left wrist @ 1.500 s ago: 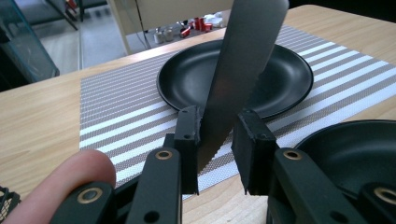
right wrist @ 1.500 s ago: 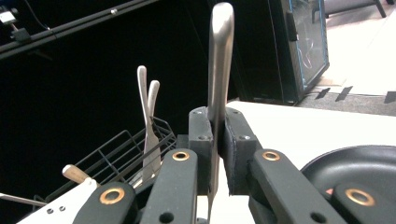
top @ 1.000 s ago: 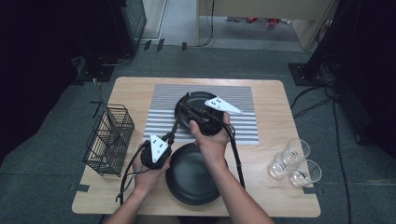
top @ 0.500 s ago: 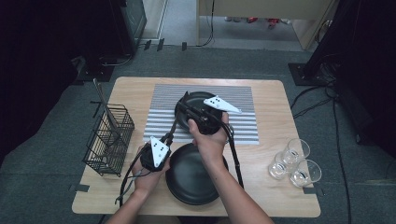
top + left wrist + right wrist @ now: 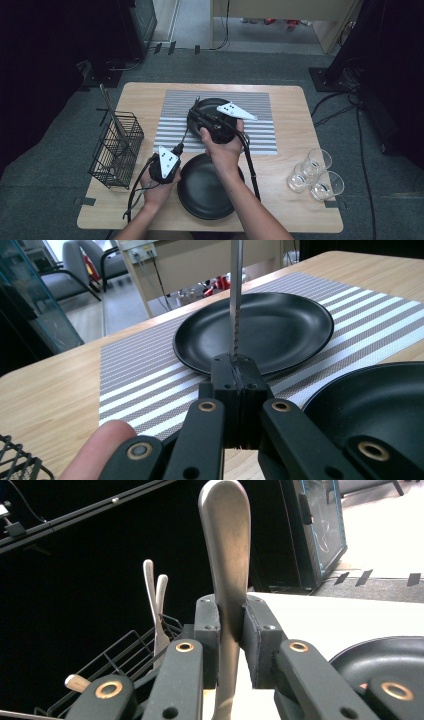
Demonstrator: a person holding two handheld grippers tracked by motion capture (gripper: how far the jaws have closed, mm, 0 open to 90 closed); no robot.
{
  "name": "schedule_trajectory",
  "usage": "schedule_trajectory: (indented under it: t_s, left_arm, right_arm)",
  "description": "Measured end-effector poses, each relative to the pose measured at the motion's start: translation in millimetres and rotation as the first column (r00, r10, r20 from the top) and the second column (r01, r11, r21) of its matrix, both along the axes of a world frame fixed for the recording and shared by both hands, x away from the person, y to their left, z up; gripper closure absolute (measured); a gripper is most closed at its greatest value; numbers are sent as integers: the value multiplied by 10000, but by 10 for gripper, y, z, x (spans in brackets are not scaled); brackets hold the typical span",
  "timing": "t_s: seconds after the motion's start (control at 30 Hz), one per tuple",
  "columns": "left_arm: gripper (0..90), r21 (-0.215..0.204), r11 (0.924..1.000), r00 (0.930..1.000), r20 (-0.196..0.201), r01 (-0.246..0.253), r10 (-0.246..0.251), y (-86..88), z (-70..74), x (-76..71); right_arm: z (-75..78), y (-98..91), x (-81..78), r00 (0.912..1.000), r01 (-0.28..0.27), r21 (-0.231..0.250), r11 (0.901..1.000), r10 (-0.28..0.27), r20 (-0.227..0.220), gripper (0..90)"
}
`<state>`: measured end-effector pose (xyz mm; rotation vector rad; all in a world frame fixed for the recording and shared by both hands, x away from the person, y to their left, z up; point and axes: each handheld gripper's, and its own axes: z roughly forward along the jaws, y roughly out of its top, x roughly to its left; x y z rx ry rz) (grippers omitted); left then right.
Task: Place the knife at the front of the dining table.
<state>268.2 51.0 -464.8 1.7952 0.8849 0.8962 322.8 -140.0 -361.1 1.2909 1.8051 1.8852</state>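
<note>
gripping a thin serrated knife blade [image 5: 235, 315] edge-on, the left gripper [image 5: 235, 385] has its jaws pressed tight around it, having just closed. the right gripper [image 5: 231, 625] holds the same knife's smooth rounded steel handle [image 5: 225, 545], jaws just easing wider. the knife hangs above the matte black round plate [image 5: 280, 330] on the striped woven placemat [image 5: 140, 370]. a wire cutlery basket [image 5: 116, 150] stands at nine o'clock; the glasses [image 5: 315, 175] at four.

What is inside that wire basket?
The basket holds cutlery: pale handles stand upright in it and a long one sticks out above. Their lower ends are hidden by the wires.
</note>
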Motion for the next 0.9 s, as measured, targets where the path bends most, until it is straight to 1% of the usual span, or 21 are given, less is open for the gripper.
schedule_trajectory:
  t_s: [0.07, 0.17, 0.37, 0.43, 0.53, 0.67, 0.8, 0.9]
  left_arm:
    - [900, -106, 9999, 10000, -54, 61, -62, 2, 1, -1]
    - [900, -159, 9998, 9999, -83, 98, -99, 2, 3, -7]
    - [900, -484, 9982, 9985, -381, 367, -385, 20, 9, -1]
    - [900, -477, 9982, 9984, -418, 364, -384, 22, 6, 0]
    - [900, -575, 9979, 9982, -503, 310, -339, 28, 2, 6]
    - [900, -762, 9970, 9969, -759, 161, -219, 49, 2, 37]
    - [900, -863, 9963, 9962, -863, 21, -96, 67, 4, 55]
    - [900, -1028, 9947, 9946, -1030, 32, -138, 84, 12, 73]
  right_arm:
    - [0, -2, 2, 10000, -15, -9, 10000, 15, 26, 790]
    - [0, -6, 1, 10000, -3, -79, 10000, 4, 72, 785]
    - [4, -20, -3, 9999, -22, -122, 9999, 24, 124, 765]
    - [8, -27, -4, 9999, 8, -103, 9999, -6, 160, 744]
    - [17, -36, -8, 9997, 0, -112, 9999, 3, 248, 725]
    - [36, -40, -30, 9992, -20, -185, 9998, 27, 403, 685]
    - [45, -55, -43, 9987, -12, -358, 9994, 30, 515, 645]
    - [43, -71, -45, 9985, 18, -514, 9987, 10, 552, 627]
